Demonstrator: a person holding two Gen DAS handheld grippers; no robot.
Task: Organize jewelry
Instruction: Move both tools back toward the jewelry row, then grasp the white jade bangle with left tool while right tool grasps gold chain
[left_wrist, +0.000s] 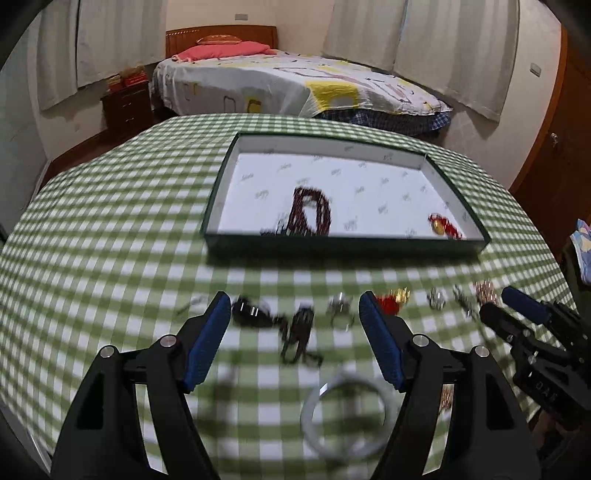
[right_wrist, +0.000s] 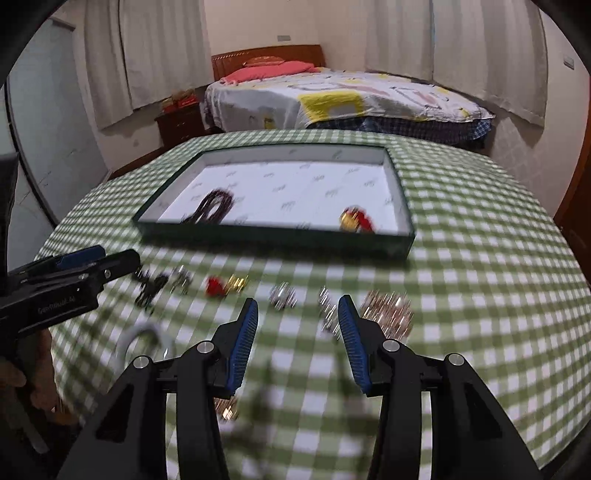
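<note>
A dark green tray (left_wrist: 343, 248) with a white lining sits on the checked table; it also shows in the right wrist view (right_wrist: 273, 239). In it lie a dark red bead necklace (left_wrist: 312, 216) and a red-and-gold piece (left_wrist: 443, 225). On the cloth in front lie a black bracelet (left_wrist: 251, 314), a dark cord piece (left_wrist: 299, 332), a silver ring (left_wrist: 341, 312), a red-gold charm (left_wrist: 391, 301), a pale bangle (left_wrist: 347, 410) and a rose-gold chain (right_wrist: 388, 310). My left gripper (left_wrist: 293, 306) is open above them. My right gripper (right_wrist: 298, 310) is open and empty.
The table wears a green-and-white checked cloth (left_wrist: 110, 240). A bed (left_wrist: 288, 85) and a wooden nightstand (left_wrist: 127, 107) stand behind it. The right gripper shows at the right edge of the left wrist view (left_wrist: 506, 302). Both views are motion-blurred.
</note>
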